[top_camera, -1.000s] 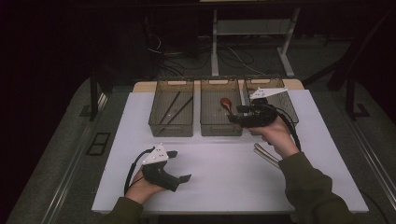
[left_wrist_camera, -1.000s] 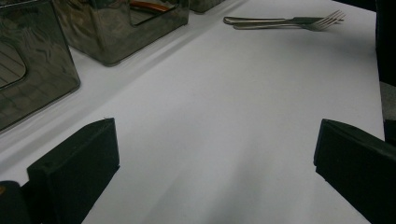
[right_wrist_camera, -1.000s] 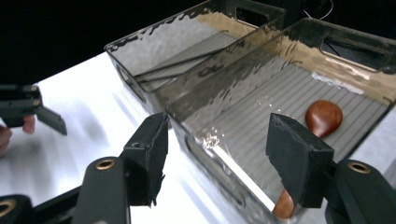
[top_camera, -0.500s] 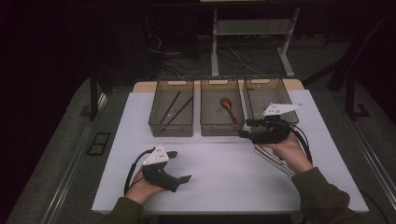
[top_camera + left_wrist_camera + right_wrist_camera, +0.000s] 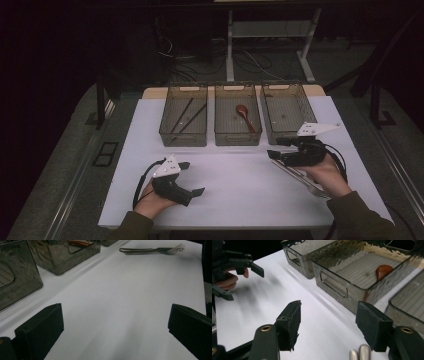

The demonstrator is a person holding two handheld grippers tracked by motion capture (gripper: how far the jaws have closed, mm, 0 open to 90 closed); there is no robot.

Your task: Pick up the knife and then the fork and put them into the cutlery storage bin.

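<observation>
Landmark: I am taking the middle bin (image 5: 237, 116) of the three smoked-plastic bins at the far edge of the white table top (image 5: 235, 175) as my reference.
Right gripper (image 5: 274, 148): I am holding it near the front right corner of the middle bin, just in front of the right bin (image 5: 286, 109); its jaws are standing apart with nothing between them and are pointing towards the left bin's side of the table.
Left gripper (image 5: 192, 178): I am resting it on the table top well in front of the left bin (image 5: 184, 120), away from the middle bin; its jaws are gaping wide and are gripping nothing.
Cutlery (image 5: 300, 177): a steel fork and a knife are lying side by side on the table top, in front and to the right of the middle bin, directly under my right hand (image 5: 327, 170); in the right gripper view their handle ends (image 5: 359, 355) are showing just below the open jaws, untouched.
Spoon (image 5: 243, 114): a brown spoon is lying inside the middle bin.
Chopsticks (image 5: 187, 117): dark sticks are lying slantwise in the left bin, beside the middle bin.
</observation>
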